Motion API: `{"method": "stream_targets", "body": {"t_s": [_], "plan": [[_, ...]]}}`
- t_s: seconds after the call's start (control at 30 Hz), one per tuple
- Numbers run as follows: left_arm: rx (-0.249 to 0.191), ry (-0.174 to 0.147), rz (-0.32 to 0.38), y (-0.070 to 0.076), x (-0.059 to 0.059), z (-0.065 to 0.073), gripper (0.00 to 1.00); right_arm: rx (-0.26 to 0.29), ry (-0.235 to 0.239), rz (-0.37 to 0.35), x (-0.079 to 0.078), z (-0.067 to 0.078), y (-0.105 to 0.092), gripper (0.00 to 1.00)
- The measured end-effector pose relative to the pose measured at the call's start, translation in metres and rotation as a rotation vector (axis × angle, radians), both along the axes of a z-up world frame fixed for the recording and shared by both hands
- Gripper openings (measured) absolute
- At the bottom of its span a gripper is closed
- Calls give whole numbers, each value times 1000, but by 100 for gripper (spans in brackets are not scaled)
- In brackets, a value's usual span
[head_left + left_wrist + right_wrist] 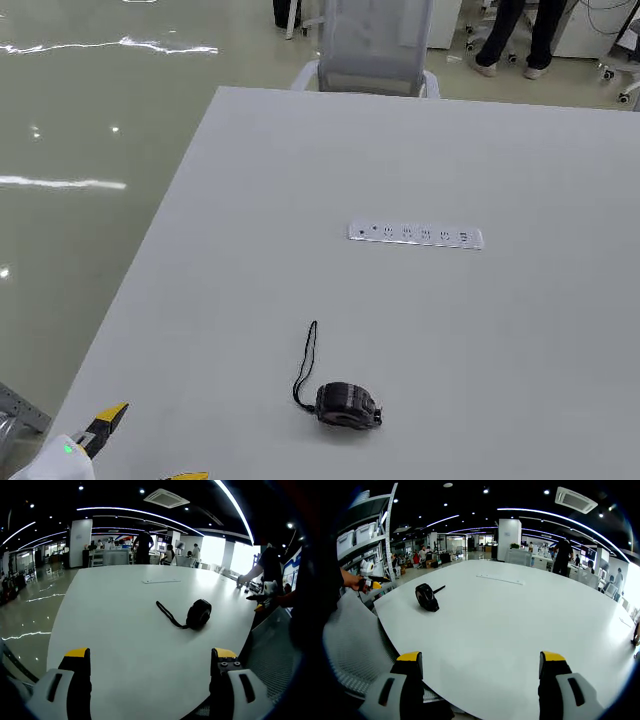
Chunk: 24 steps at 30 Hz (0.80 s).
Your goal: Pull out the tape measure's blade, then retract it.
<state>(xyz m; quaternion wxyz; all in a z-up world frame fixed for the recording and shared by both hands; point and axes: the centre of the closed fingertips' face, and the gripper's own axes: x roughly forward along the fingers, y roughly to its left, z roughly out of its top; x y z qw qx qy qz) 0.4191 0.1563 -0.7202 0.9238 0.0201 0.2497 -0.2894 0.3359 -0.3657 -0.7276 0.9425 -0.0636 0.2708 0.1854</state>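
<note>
Head view crops the parted left tongs (pixel 148 446); right tongs (pixel 481 662) also parted, tape measure (pixel 348 405) untouched.

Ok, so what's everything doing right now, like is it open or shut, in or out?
tape measure: lying on the white table, blade fully in, not held.
wrist strap: stretched out flat on the table.
left gripper: open, holding nothing.
right gripper: open, holding nothing.
power strip: nothing plugged in.
office chair: empty, at the table's far edge.
</note>
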Motion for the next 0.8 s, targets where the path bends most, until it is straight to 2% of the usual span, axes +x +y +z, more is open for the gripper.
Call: {"method": "stream_targets", "body": {"t_s": [0.1,0.47,0.7,0.8], "plan": [[-4,-12,-9,0,-3,1,99,-1,-1,2,0,1,1,99],[-6,-5,-7,1,0,2,99,-11,-6,0,-1,4,-2,98],[-6,-14,-47,-10,2,7,99,-15,-26,10,8,13,1,97],[8,-16,-54,-12,4,7,99,-11,-15,20,10,8,1,96]]}}
